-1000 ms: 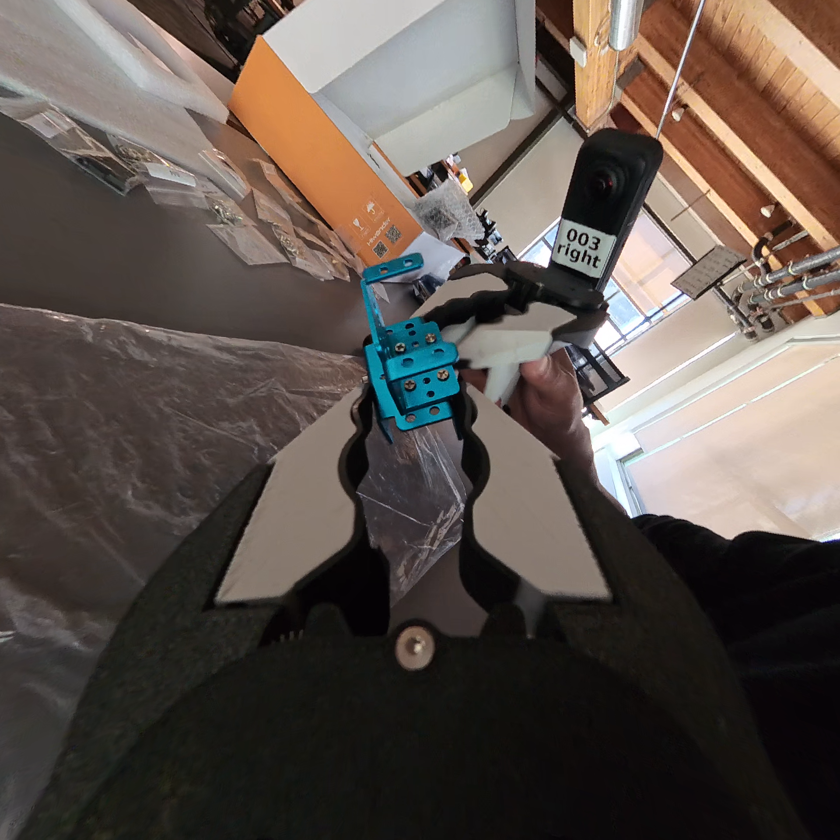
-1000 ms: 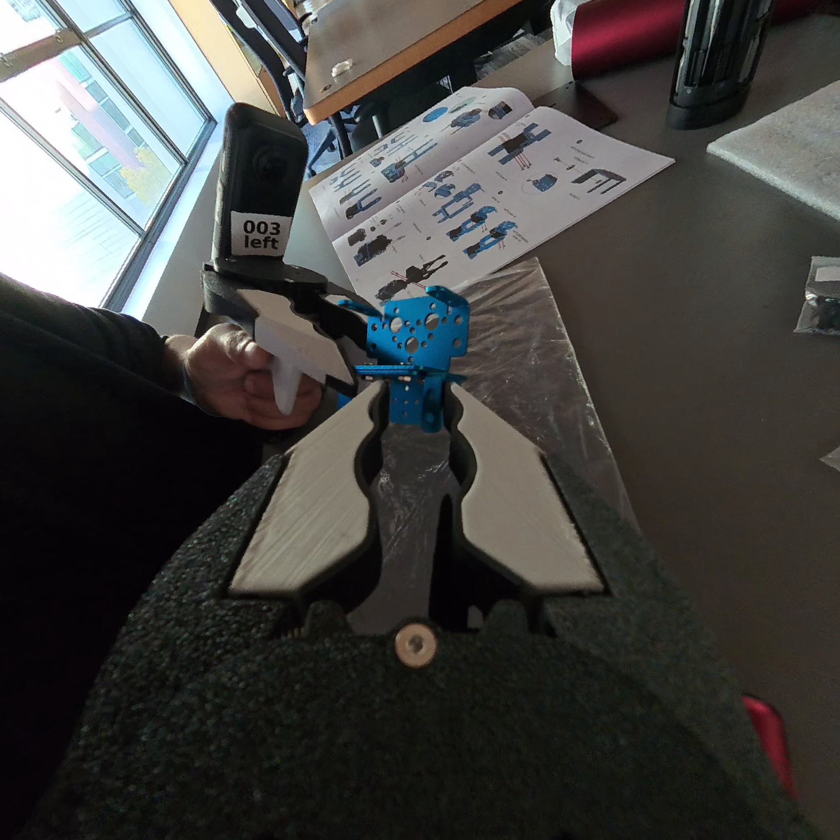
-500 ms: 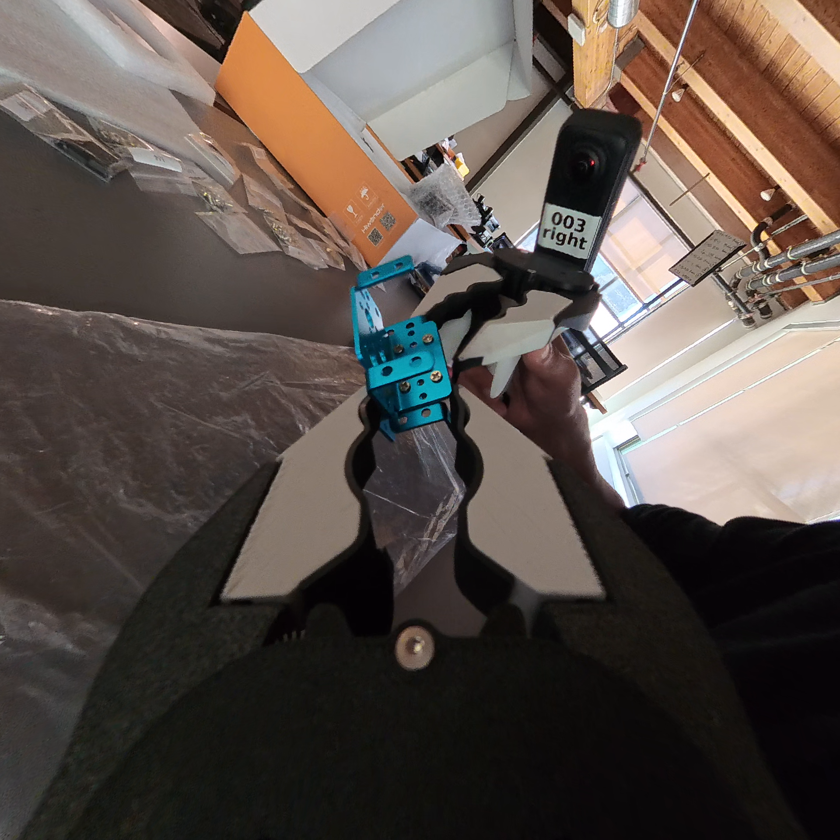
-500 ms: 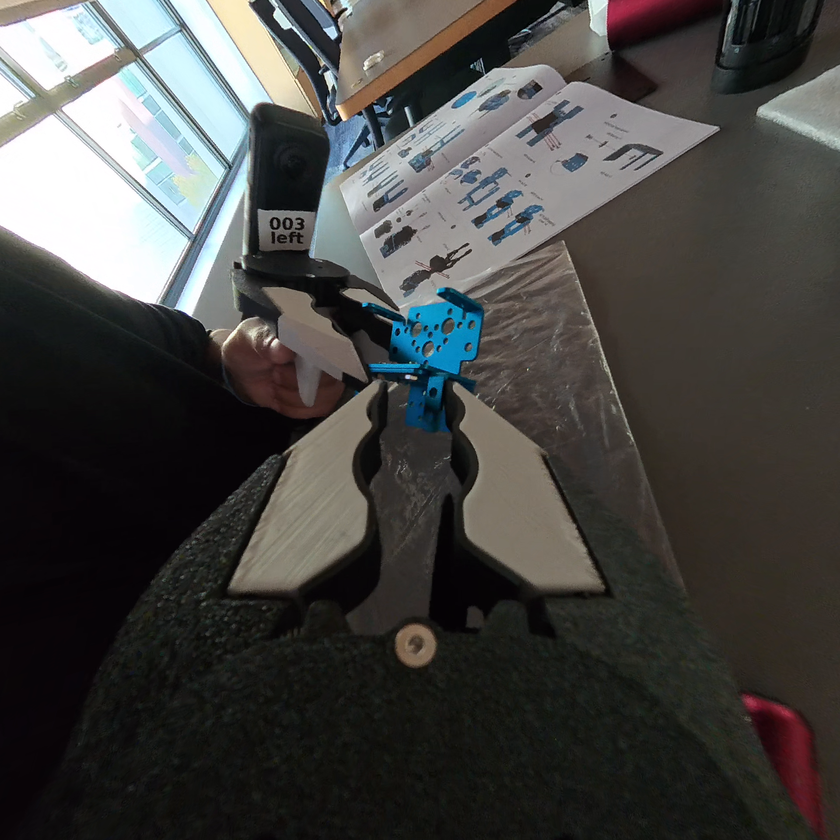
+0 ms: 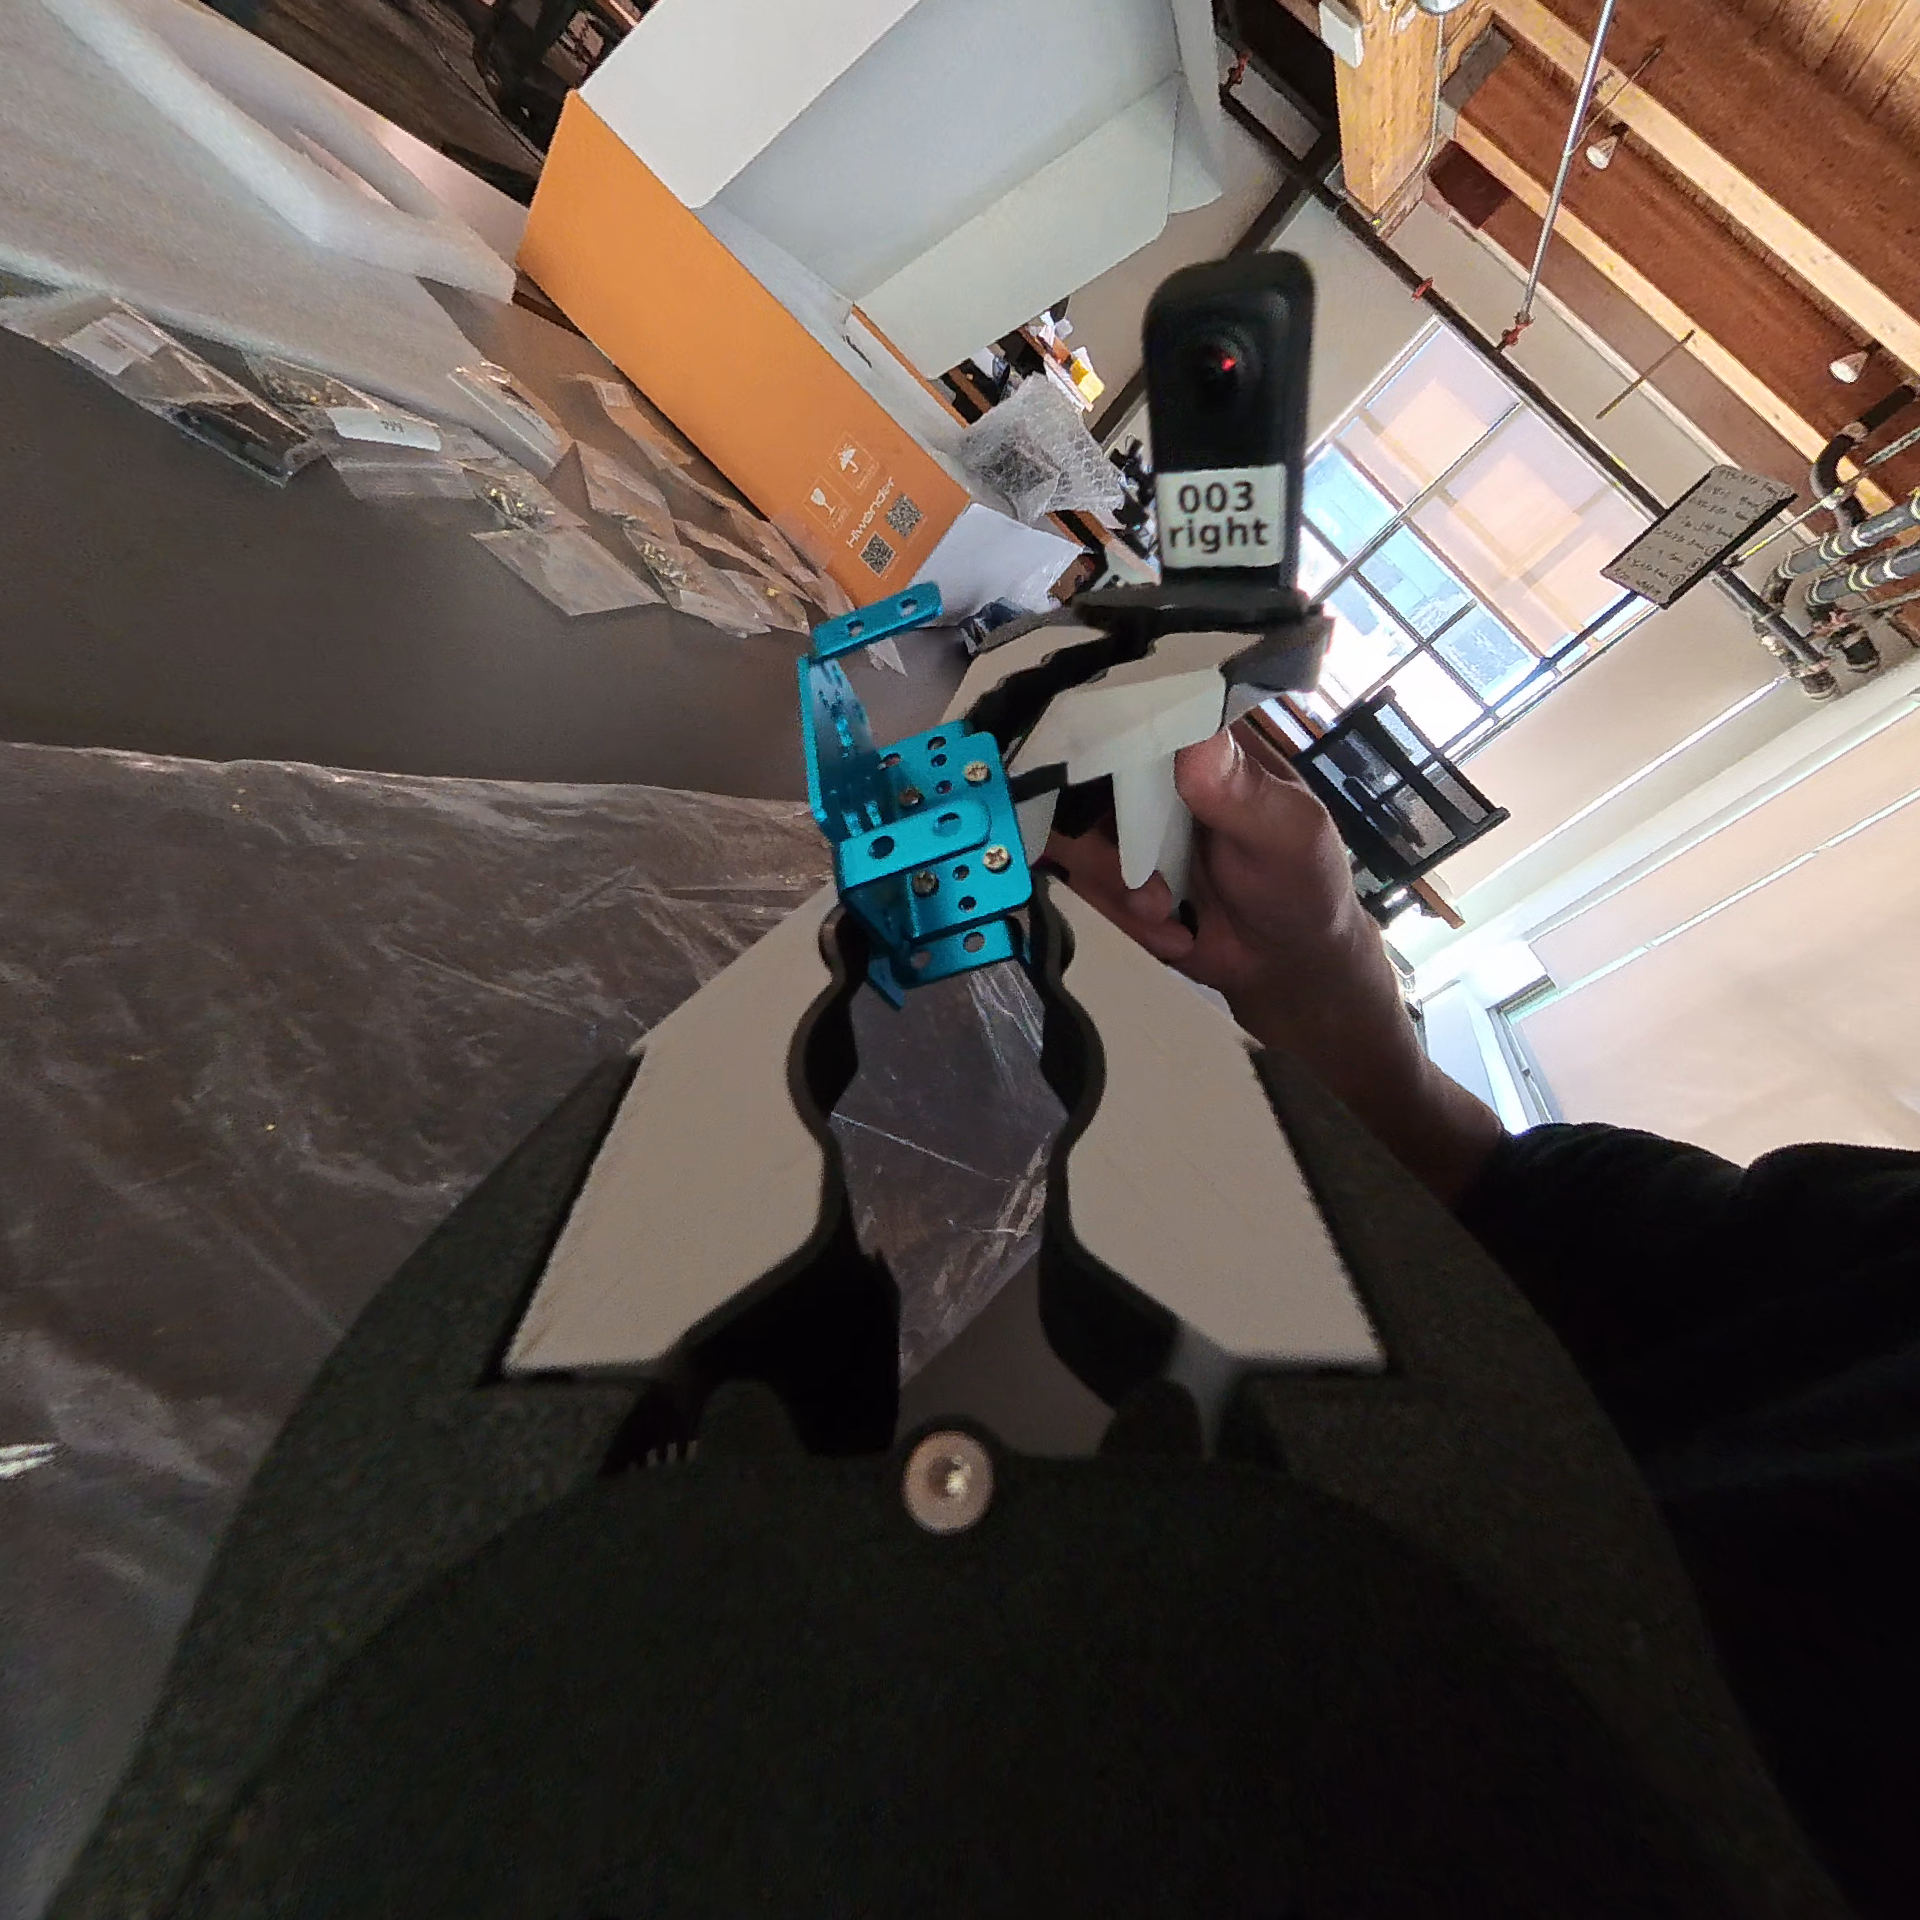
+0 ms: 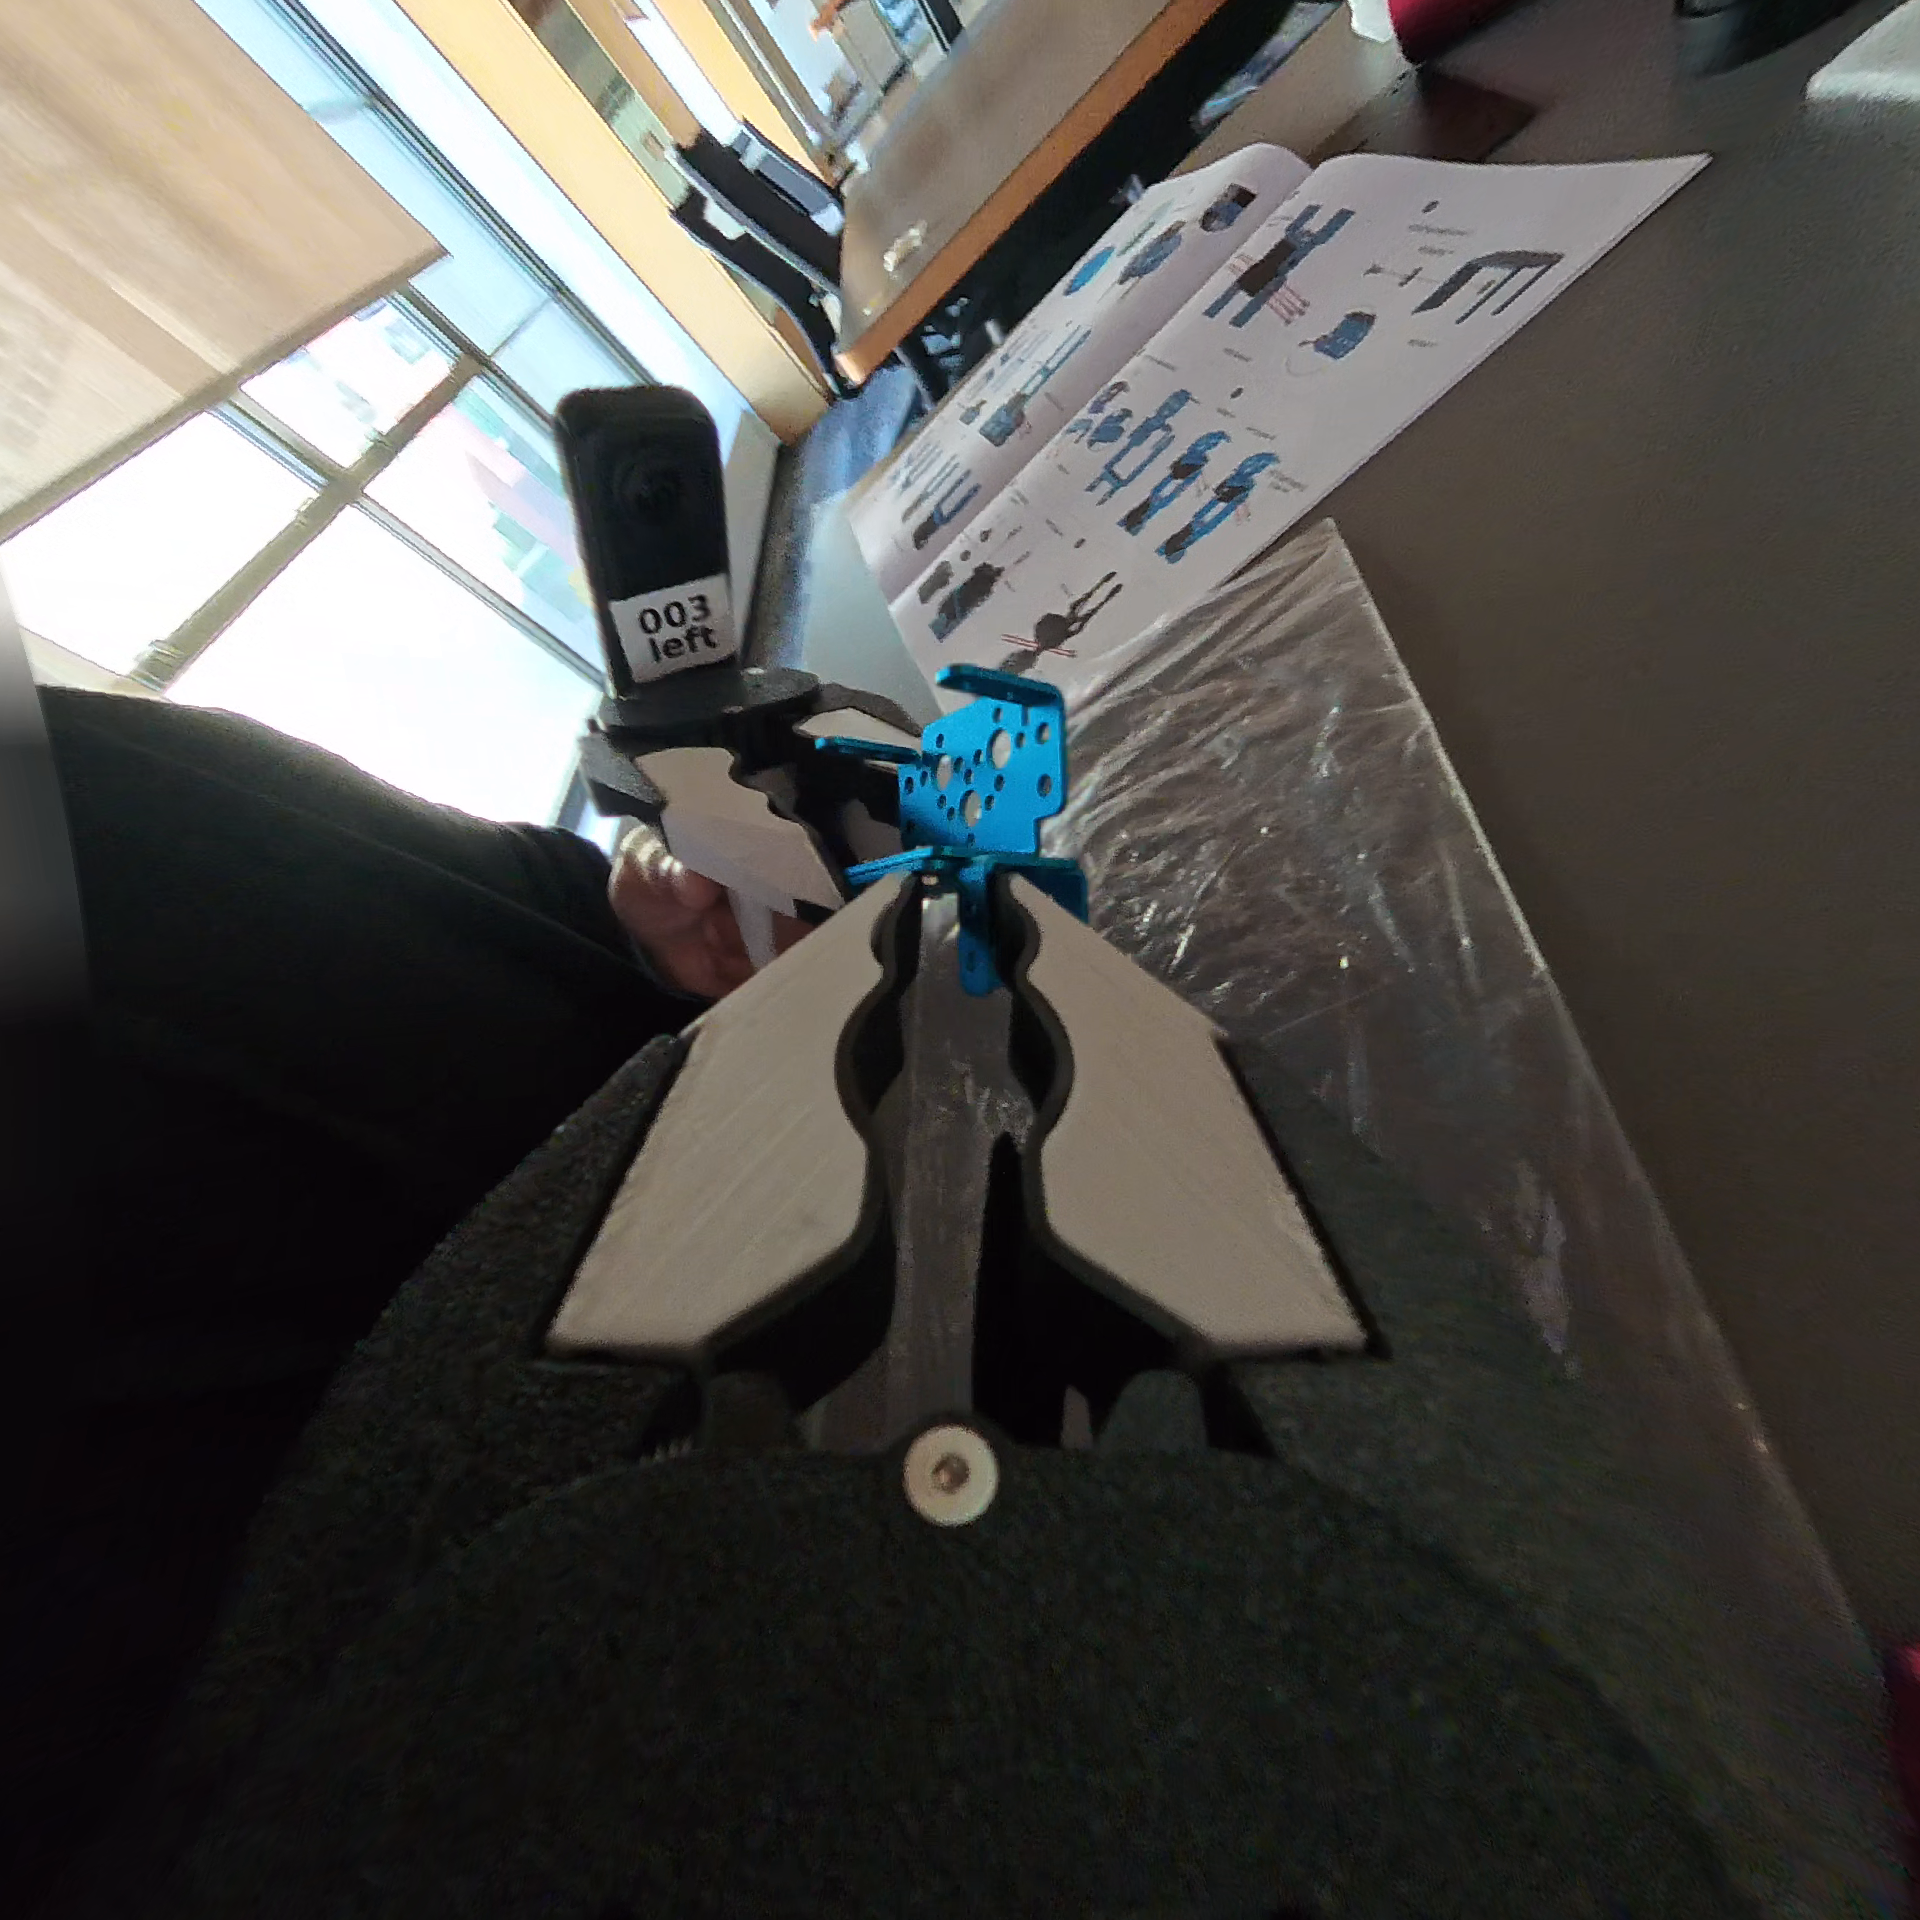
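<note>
A blue metal bracket assembly [image 5: 920, 842] with holes and brass screws is held in the air between both grippers. My left gripper [image 5: 940, 935] is shut on its lower block. My right gripper [image 6: 961, 904] is shut on a thin blue tab of the same assembly [image 6: 987, 790], whose perforated plate stands above the fingertips. In the left wrist view the right gripper [image 5: 1101, 727] comes in from the right, held by a hand [image 5: 1257, 894]. In the right wrist view the left gripper [image 6: 769, 821] comes in from the left.
A clear plastic sheet [image 5: 312, 987] covers the dark table [image 6: 1662, 499] below. Several small parts bags [image 5: 582, 540] and an orange and white box [image 5: 790, 260] lie beyond. An open instruction booklet [image 6: 1226, 395] lies past the sheet [image 6: 1299, 831]. My left and right fingertips are right by each other.
Both grippers have tilted and lifted together with the blue assembly held between them. The views now show more window and ceiling. Both grips are unchanged.
</note>
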`<action>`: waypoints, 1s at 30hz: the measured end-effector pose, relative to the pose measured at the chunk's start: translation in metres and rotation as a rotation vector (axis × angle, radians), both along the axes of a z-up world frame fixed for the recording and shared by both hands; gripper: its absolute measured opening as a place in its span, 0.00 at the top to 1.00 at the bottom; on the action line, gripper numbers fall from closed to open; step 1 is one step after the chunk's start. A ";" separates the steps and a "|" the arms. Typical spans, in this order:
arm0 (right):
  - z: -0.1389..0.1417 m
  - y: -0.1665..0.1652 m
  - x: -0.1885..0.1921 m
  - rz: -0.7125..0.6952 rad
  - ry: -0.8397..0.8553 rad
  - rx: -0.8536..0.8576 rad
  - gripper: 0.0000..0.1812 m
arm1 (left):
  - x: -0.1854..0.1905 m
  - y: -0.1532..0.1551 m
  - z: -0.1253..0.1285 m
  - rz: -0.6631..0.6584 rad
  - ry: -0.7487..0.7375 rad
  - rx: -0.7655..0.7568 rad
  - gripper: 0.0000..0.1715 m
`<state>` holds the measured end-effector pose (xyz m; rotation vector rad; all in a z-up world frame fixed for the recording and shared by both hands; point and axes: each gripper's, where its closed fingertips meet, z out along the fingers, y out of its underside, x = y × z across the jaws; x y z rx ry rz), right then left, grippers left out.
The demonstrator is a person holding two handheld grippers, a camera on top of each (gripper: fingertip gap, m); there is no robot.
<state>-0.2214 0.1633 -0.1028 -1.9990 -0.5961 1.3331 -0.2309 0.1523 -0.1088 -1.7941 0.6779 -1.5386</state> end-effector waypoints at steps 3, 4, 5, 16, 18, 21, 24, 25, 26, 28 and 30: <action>0.002 -0.002 0.000 0.029 0.082 -0.064 0.95 | -0.001 -0.002 0.001 -0.010 -0.006 -0.005 0.82; 0.002 -0.003 -0.001 0.041 0.101 -0.084 0.95 | -0.002 -0.003 0.001 -0.017 -0.006 -0.017 0.82; 0.002 -0.004 -0.001 0.054 0.123 -0.102 0.96 | -0.003 -0.004 0.001 -0.030 -0.014 -0.037 0.82; -0.020 -0.017 -0.005 0.368 0.041 -0.405 1.00 | -0.036 -0.032 -0.023 -0.228 0.163 -0.097 0.65; -0.023 -0.019 -0.005 0.436 -0.001 -0.490 1.00 | -0.046 -0.023 -0.023 -0.277 0.253 0.113 0.63; -0.039 -0.016 -0.009 0.495 -0.131 -0.512 0.99 | -0.050 -0.008 -0.025 -0.404 0.399 0.509 0.59; -0.048 -0.010 -0.015 0.523 -0.182 -0.505 0.99 | -0.042 -0.002 -0.047 -0.562 0.544 0.752 0.53; -0.049 -0.008 -0.015 0.532 -0.187 -0.494 0.99 | -0.038 0.001 -0.055 -0.604 0.575 0.789 0.50; -0.050 -0.006 -0.015 0.533 -0.194 -0.482 0.99 | -0.033 0.007 -0.062 -0.622 0.606 0.813 0.50; -0.054 -0.001 -0.012 0.533 -0.205 -0.462 0.99 | -0.025 0.012 -0.070 -0.678 0.617 0.799 0.49; -0.059 0.005 -0.009 0.525 -0.212 -0.440 0.98 | -0.018 0.011 -0.073 -0.733 0.580 0.754 0.50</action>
